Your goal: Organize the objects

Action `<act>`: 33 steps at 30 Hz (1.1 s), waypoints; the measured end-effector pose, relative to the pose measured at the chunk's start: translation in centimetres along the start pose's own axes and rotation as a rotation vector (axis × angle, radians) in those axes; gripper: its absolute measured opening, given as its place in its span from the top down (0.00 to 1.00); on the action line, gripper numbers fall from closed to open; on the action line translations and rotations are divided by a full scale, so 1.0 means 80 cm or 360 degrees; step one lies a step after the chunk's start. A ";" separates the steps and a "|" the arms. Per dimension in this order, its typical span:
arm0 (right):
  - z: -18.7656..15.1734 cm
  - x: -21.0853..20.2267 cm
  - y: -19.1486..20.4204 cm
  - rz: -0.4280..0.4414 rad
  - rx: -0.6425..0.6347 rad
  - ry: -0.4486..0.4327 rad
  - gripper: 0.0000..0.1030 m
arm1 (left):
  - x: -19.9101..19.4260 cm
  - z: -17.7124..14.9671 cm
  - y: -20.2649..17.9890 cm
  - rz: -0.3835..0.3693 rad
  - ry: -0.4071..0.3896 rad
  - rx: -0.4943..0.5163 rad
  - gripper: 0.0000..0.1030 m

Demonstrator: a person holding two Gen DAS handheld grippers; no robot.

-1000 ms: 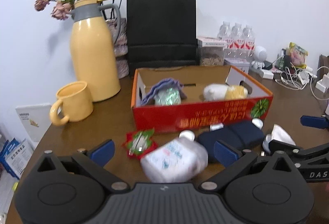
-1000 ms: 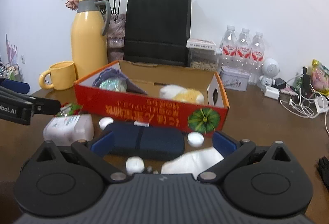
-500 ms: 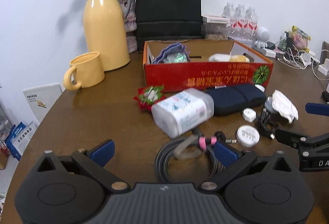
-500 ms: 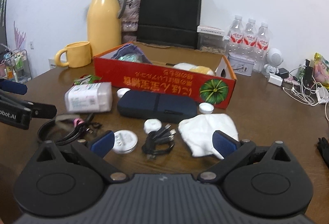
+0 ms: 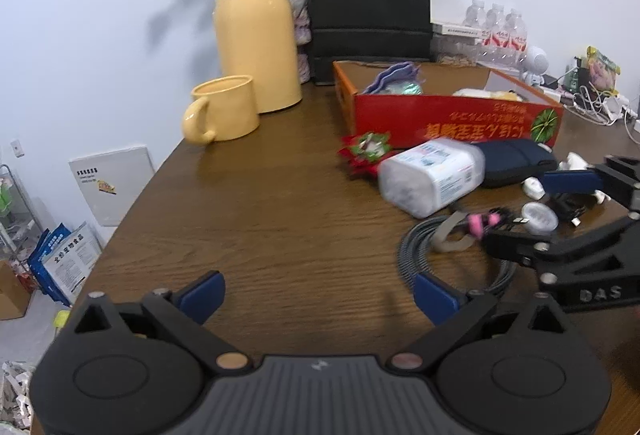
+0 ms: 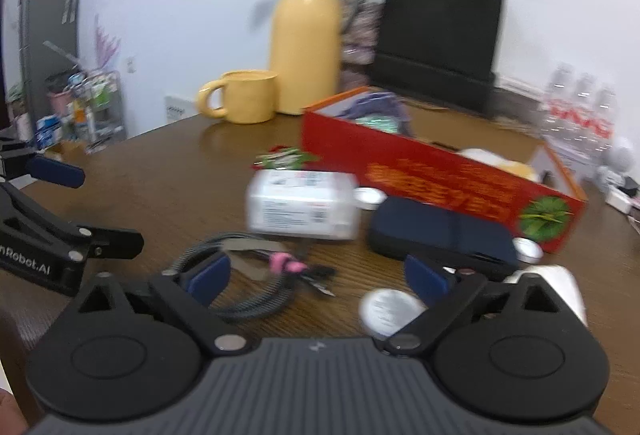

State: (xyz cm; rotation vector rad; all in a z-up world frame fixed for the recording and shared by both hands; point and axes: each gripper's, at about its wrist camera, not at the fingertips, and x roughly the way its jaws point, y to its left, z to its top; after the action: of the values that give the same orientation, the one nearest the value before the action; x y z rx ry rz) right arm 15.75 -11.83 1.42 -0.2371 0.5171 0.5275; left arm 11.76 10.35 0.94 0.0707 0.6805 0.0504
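A red cardboard box (image 5: 452,121) holds a purple cloth and soft items. In front of it lie a white tissue pack (image 5: 432,179), a dark blue pouch (image 5: 516,161), a red-green wrapper (image 5: 366,151), a coiled grey cable (image 5: 436,255) with a pink tie, and small white round lids (image 5: 540,217). My left gripper (image 5: 318,293) is open and empty over bare table, left of the cable. My right gripper (image 6: 316,275) is open and empty, just above the cable (image 6: 248,275); the tissue pack (image 6: 304,209) and the pouch (image 6: 436,235) lie beyond it.
A yellow jug (image 5: 256,39) and yellow mug (image 5: 222,109) stand at the back left. A black paper bag (image 5: 370,7) stands behind the box. Water bottles (image 5: 498,31) and chargers sit at the back right. The table edge (image 5: 132,211) drops off on the left.
Both grippers have pulled back from the box and swung left. The cable and small lids have come into view. Both stay open and empty.
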 end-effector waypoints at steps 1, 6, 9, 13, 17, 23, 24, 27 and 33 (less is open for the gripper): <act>0.002 0.008 0.006 0.0021 -0.0011 0.0013 0.15 | 0.000 -0.002 0.004 -0.0003 0.0003 0.0005 0.04; 0.008 0.034 0.031 0.0092 -0.0082 0.0057 0.33 | 0.001 -0.006 0.018 -0.0026 0.0000 0.0017 0.04; 0.010 0.043 0.039 0.0134 -0.0111 0.0067 0.47 | 0.002 -0.006 0.021 -0.0045 -0.0008 0.0015 0.03; 0.011 0.049 0.044 0.0150 -0.0159 0.0081 0.66 | 0.003 -0.006 0.022 -0.0067 -0.0012 0.0009 0.03; 0.013 0.049 0.042 0.0152 -0.0161 0.0071 0.82 | 0.003 -0.007 0.020 -0.0082 -0.0012 0.0009 0.03; 0.015 0.041 0.039 0.0180 -0.0150 0.0018 0.99 | 0.005 -0.005 0.014 -0.0073 0.0006 0.0016 0.03; 0.016 0.039 0.038 0.0182 -0.0138 0.0008 0.99 | 0.005 -0.004 0.012 -0.0071 0.0008 0.0019 0.03; 0.018 0.030 0.029 0.0175 -0.0086 -0.0047 0.99 | 0.005 -0.001 0.006 -0.0072 0.0009 0.0030 0.03; 0.024 0.024 0.013 0.0194 -0.0018 -0.0076 0.92 | 0.006 0.003 -0.010 -0.0087 0.0004 0.0066 0.03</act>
State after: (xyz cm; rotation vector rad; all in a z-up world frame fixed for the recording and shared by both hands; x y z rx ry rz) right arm 17.42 -9.50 1.94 -0.2042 0.4842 0.6536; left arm 12.31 9.58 0.73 0.0920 0.6859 -0.0162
